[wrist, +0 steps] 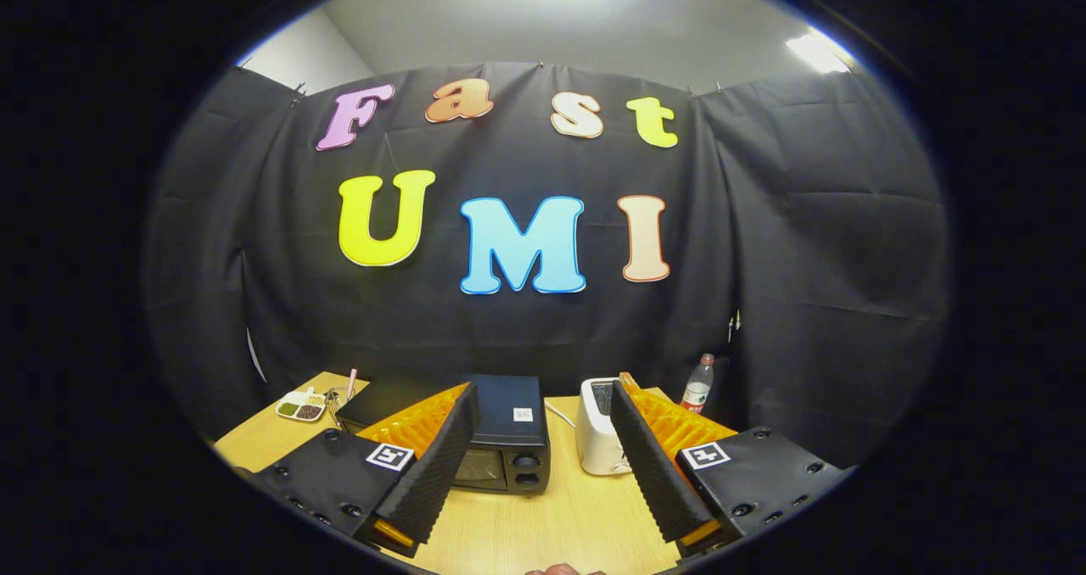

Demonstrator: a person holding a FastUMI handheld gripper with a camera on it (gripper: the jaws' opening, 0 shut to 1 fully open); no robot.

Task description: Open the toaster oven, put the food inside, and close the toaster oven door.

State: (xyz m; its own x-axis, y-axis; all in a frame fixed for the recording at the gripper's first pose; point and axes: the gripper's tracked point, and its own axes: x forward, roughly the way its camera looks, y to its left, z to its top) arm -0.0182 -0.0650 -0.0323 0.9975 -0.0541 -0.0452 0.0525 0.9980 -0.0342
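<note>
A black toaster oven (pixel 507 439) stands on the wooden table (pixel 543 524) beyond my fingers, partly hidden behind the left finger (pixel 441 465). Its door looks closed and two knobs show on its right front. My gripper (pixel 543 401) is held above the table, well short of the oven, open wide with nothing between its fingers. The food is not clear from here; a small white dish (pixel 300 407) with green and dark portions lies on the table left of the oven.
A white pop-up toaster (pixel 599 438) stands right of the oven, just behind the right finger (pixel 653 465). A plastic bottle with a red cap (pixel 697 385) stands farther right at the back. A thin pinkish stick (pixel 351 382) stands near the dish.
</note>
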